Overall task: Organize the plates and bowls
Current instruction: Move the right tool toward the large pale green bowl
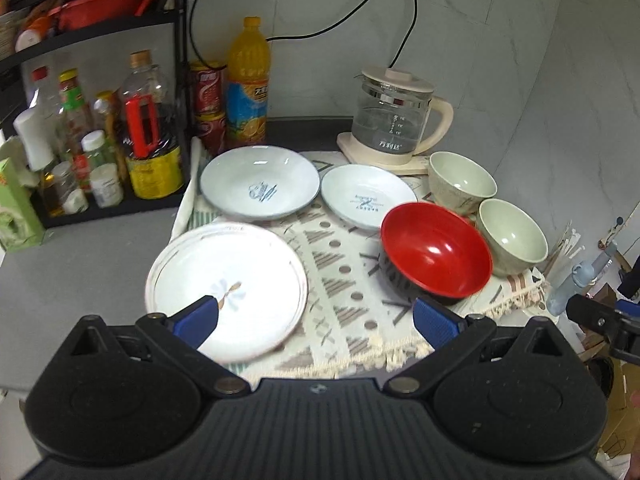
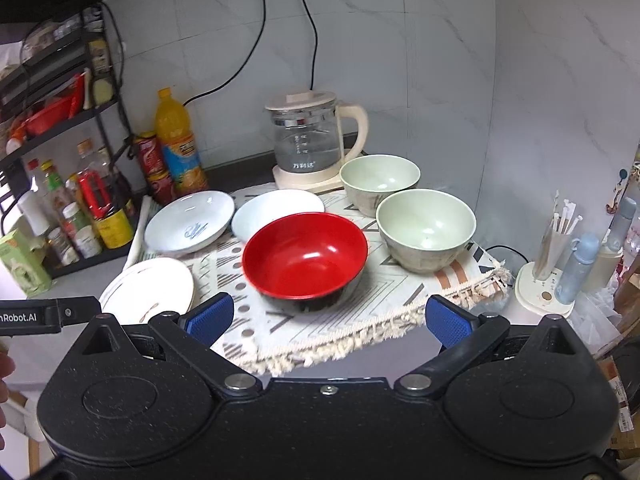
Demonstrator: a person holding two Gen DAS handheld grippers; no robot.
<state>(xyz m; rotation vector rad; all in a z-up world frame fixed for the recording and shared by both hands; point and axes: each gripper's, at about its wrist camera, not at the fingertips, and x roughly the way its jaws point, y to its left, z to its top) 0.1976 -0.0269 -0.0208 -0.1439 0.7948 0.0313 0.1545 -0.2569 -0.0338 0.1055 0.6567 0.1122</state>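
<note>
We hold both claws spread wide and empty, short of the patterned cloth (image 2: 352, 320) on the grey surface (image 1: 80, 256). The left claw (image 1: 316, 322) hovers over the near edge of the cloth, its left pad overlapping the near rim of the large white plate (image 1: 228, 290), which lies flat just ahead and to the left. The right claw (image 2: 330, 318) hangs over the fringed near edge, with the red bowl (image 2: 306, 256) straight ahead and close, upright with its mouth up. In our judgement the coming move turns on this: the left claw is nearer the plates, the right nearer the bowls. Behind the large plate sits a blue-rimmed deep plate (image 1: 260, 182), and to its right a smaller white dish (image 1: 366, 196), whose near edge the red bowl covers in the left view; whether they touch we cannot tell. Right of the red bowl stand two pale green bowls (image 2: 426, 230), one behind the other, both upright and close together. All the pieces are round, so none has a long axis; only the rim gives a grip. Beyond the dishes are a glass kettle (image 2: 310, 144), an orange drink bottle (image 1: 248, 88) and a rack of condiment bottles (image 1: 96, 132) at the left.
</note>
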